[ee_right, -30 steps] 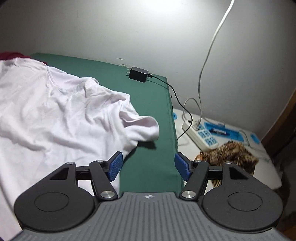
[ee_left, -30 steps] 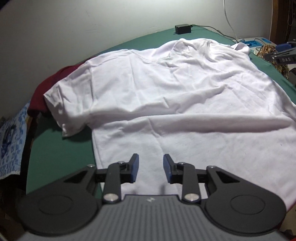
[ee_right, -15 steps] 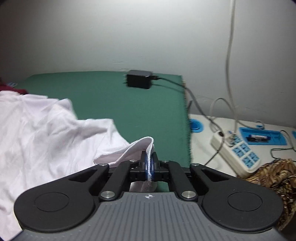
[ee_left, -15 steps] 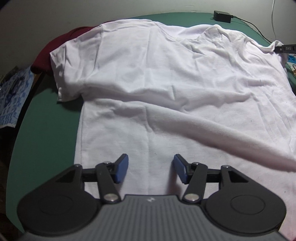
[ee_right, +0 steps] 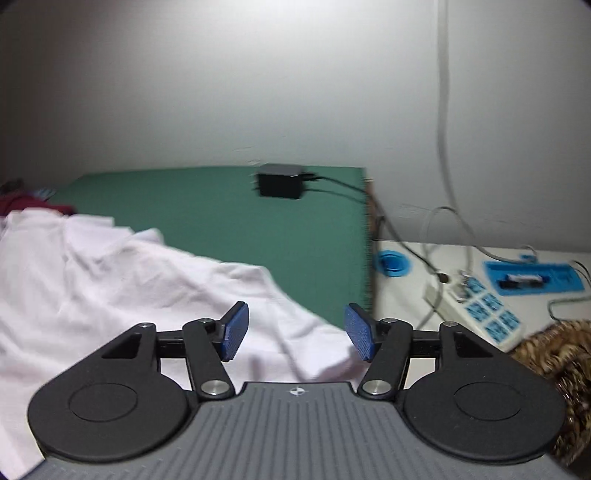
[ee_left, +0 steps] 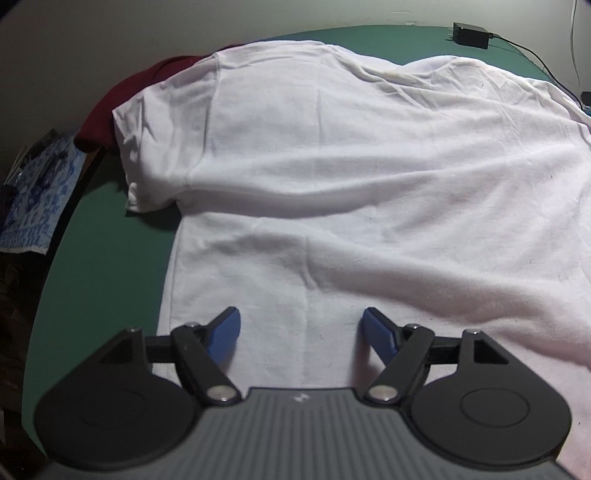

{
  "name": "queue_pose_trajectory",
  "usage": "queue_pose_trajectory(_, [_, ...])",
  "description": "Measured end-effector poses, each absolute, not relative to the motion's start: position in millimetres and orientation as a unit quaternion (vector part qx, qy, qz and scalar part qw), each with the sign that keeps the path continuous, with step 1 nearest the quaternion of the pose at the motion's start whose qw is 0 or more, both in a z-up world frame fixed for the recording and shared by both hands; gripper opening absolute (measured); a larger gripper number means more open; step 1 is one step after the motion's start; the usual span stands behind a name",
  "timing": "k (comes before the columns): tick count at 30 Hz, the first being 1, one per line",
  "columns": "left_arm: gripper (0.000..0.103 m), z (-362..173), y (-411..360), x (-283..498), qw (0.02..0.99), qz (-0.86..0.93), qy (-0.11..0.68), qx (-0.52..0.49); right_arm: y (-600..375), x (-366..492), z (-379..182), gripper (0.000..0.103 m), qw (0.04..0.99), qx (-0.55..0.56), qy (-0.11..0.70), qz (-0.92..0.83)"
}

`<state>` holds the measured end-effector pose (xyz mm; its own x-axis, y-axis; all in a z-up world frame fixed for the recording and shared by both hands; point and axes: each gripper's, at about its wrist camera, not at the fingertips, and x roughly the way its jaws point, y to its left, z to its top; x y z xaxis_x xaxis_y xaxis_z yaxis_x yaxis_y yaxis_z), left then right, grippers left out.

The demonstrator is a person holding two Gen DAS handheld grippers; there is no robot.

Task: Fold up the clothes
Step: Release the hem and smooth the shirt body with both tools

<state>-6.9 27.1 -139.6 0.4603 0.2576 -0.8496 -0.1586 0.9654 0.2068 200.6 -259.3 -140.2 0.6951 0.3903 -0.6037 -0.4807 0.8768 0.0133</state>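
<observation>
Lying flat: white T-shirt (ee_left: 369, 166).

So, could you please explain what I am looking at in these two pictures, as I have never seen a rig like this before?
There is no robot here: a person holds a two-finger gripper in each hand, and each gripper carries a wide-angle camera looking forward along its fingers. The black and grey shapes at the bottom of each picture are the tool itself.

In the left wrist view, the left gripper points down at a white T-shirt spread over a green table. A dark red garment lies beyond the shirt's sleeve, and a black power adapter sits near the far edge.

In the right wrist view, the right gripper is over the shirt's other sleeve. Beside the table are a power strip and a blue tray.

Both grippers have just been opening and hold nothing; the shirt only lies beneath them.
</observation>
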Motion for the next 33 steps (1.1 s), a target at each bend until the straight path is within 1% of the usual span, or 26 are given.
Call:
queue_pose_trajectory(1, [0.077,-139.6,27.0,-6.6,0.853,0.122,0.505,0.051,-245.1,203.4,-146.1,0.06,0.917,-0.106,0.306,0.232])
queue_pose_trajectory(3, [0.077,-139.8,26.9,-6.0,0.854,0.122,0.503,0.053,-221.9,210.5,-158.8,0.055,0.916,-0.165,0.295,0.218])
queue_pose_trajectory(4, [0.08,-140.2,27.3,-5.6,0.855,0.123,0.502,0.054,-220.6,217.3,-164.1,0.048,0.913,-0.164,0.301,0.222])
queue_pose_trajectory(5, [0.081,-140.8,27.9,-5.3,0.856,0.124,0.499,0.054,-219.8,224.4,-169.3,0.03,0.91,-0.162,0.308,0.227])
queue_pose_trajectory(6, [0.082,-141.4,28.9,-5.0,0.857,0.126,0.497,0.052,-219.1,231.5,-174.4,0.022,0.906,-0.159,0.315,0.232])
queue_pose_trajectory(7, [0.082,-141.9,29.5,-4.9,0.858,0.127,0.495,0.051,-221.9,238.1,-174.5,0.006,0.903,-0.151,0.325,0.239])
queue_pose_trajectory(8, [0.082,-142.2,29.8,-5.0,0.859,0.128,0.493,0.049,-223.1,239.9,-170.9,0.0,0.903,-0.151,0.323,0.237])
queue_pose_trajectory(12, [0.082,-142.7,30.4,-6.5,0.863,0.124,0.487,0.05,-238.7,252.1,-160.3,0.0,0.924,-0.125,0.308,0.188])
queue_pose_trajectory(13, [0.082,-142.7,30.7,-6.7,0.864,0.121,0.485,0.053,-242.1,259.9,-163.1,0.0,0.921,-0.113,0.325,0.181])
queue_pose_trajectory(15, [0.082,-143.1,30.4,-6.4,0.868,0.117,0.476,0.076,-236.8,261.4,-173.7,0.001,0.923,-0.143,0.323,0.151])
queue_pose_trajectory(16, [0.082,-143.2,31.2,-5.8,0.87,0.115,0.471,0.088,-234.0,261.9,-179.0,0.004,0.924,-0.158,0.32,0.135])
queue_pose_trajectory(17, [0.082,-143.4,33.5,-4.9,0.872,0.112,0.467,0.097,-230.2,259.6,-179.9,0.01,0.926,-0.179,0.313,0.112])
queue_pose_trajectory(18, [0.082,-143.2,36.9,-3.9,0.873,0.108,0.463,0.103,-227.5,256.5,-176.4,0.012,0.929,-0.183,0.311,0.085])
queue_pose_trajectory(19, [0.081,-142.6,41.7,-3.3,0.875,0.102,0.461,0.102,-225.6,249.3,-167.1,0.02,0.936,-0.177,0.299,0.064])
queue_pose_trajectory(20, [0.081,-142.4,47.5,-3.0,0.877,0.098,0.46,0.099,-223.6,241.8,-157.4,0.036,0.942,-0.169,0.285,0.042])
queue_pose_trajectory(21, [0.081,-142.6,54.4,-3.0,0.878,0.094,0.46,0.093,-217.8,230.2,-147.4,0.044,0.95,-0.171,0.26,0.025])
queue_pose_trajectory(22, [0.082,-142.7,61.0,-3.2,0.88,0.088,0.46,0.085,-206.9,215.9,-135.6,0.047,0.955,-0.171,0.238,0.053])
queue_pose_trajectory(23, [0.082,-142.8,67.0,-4.0,0.882,0.079,0.459,0.074,-195.7,201.4,-123.6,0.046,0.958,-0.171,0.216,0.085])
queue_pose_trajectory(25, [0.082,-144.6,74.2,-5.9,0.885,0.064,0.458,0.051,-164.1,183.0,-112.7,0.045,0.934,-0.154,0.247,0.209])
queue_pose_trajectory(27, [0.082,-145.9,77.0,-7.0,0.888,0.051,0.455,0.045,-122.6,167.6,-111.7,0.046,0.901,-0.144,0.279,0.3])
queue_pose_trajectory(29, [0.08,-146.2,80.8,-8.6,0.888,0.038,0.456,0.037,-81.3,153.9,-120.4,0.047,0.886,-0.167,0.271,0.337])
queue_pose_trajectory(31, [0.074,-146.0,88.7,-14.6,0.887,0.027,0.461,0.024,-40.1,142.5,-134.1,0.049,0.867,-0.206,0.256,0.374])
queue_pose_trajectory(33, [0.074,-146.7,97.7,-24.2,0.886,0.028,0.462,0.018,-1.2,139.4,-146.9,0.049,0.853,-0.243,0.253,0.387])
